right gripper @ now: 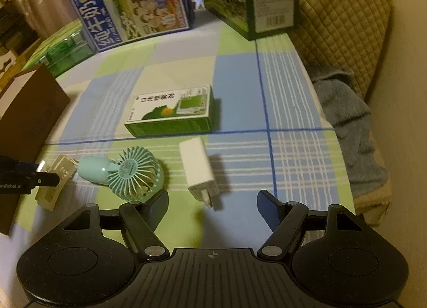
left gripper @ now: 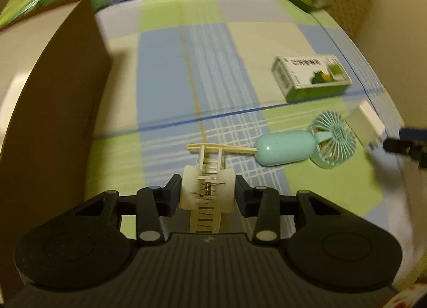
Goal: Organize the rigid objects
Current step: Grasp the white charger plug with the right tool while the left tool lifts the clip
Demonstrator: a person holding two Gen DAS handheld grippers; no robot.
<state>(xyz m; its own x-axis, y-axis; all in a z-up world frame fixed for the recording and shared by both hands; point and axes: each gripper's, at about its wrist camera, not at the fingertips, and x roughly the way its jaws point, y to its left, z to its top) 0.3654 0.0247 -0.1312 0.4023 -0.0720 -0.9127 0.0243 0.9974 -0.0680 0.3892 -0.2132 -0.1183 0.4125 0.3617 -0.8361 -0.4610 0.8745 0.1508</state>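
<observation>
A: Where does the cream hair claw clip (left gripper: 206,190) sit against the left gripper (left gripper: 208,187)?

B: Right between its two fingers. Both pads press on the clip's wings from either side, so the left gripper is clamped on it. The clip's toothed end points away from the camera, towards a thin cream stick (left gripper: 221,148) lying across the checked cloth (left gripper: 165,67).

A: Is the clip lifted?

B: I cannot tell from the left wrist view. In the right wrist view it appears at the far left, its lower end close to the cloth.

A: And the right gripper (right gripper: 213,201)?

B: Its fingers stand wide apart with nothing between them. The white charger plug (right gripper: 198,170) lies just ahead of the gap, prongs pointing towards the gripper, untouched.

A: What else is around?

B: A mint handheld fan (right gripper: 128,171) lies flat between the clip and the charger, near the tip of the right gripper's left finger. Beyond them rests a small green and white box (right gripper: 173,110). A brown cardboard box (left gripper: 56,110) stands on the left, close beside the left gripper, and large printed cartons (right gripper: 133,3) line the far edge of the cloth
</observation>
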